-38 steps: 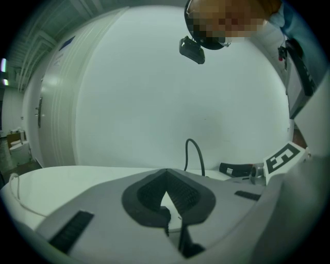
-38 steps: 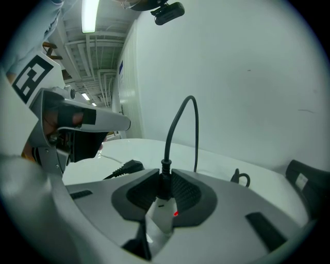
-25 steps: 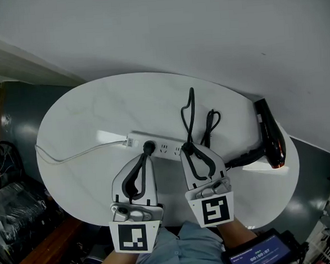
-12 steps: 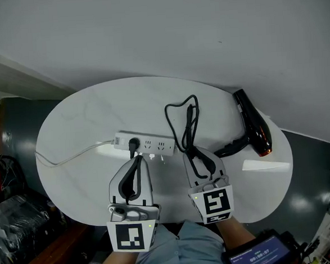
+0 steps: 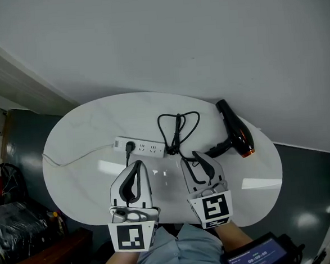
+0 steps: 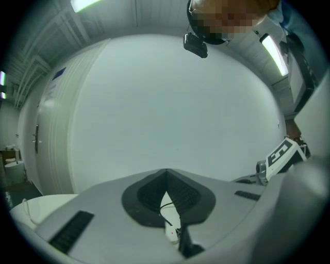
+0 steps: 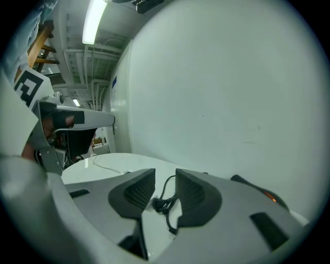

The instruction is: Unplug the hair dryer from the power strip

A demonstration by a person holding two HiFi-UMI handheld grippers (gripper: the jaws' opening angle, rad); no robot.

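Right gripper (image 5: 190, 158) just opened, empty, left gripper (image 5: 138, 164) clenched empty; loose cord (image 7: 161, 204) cd snag, dragging hair dryer (image 5: 235, 135) off table's (image 5: 85, 123) far edge.

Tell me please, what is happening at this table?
A person holds a two-jaw gripper in each hand above a white table. The hair dryer lies on it, its black cord looped beside the power strip. The right gripper has just been opening its jaws; they are empty, with the cord lying ahead of them. The left gripper is shut on nothing, close to the strip. Something black sits in the strip's left end.
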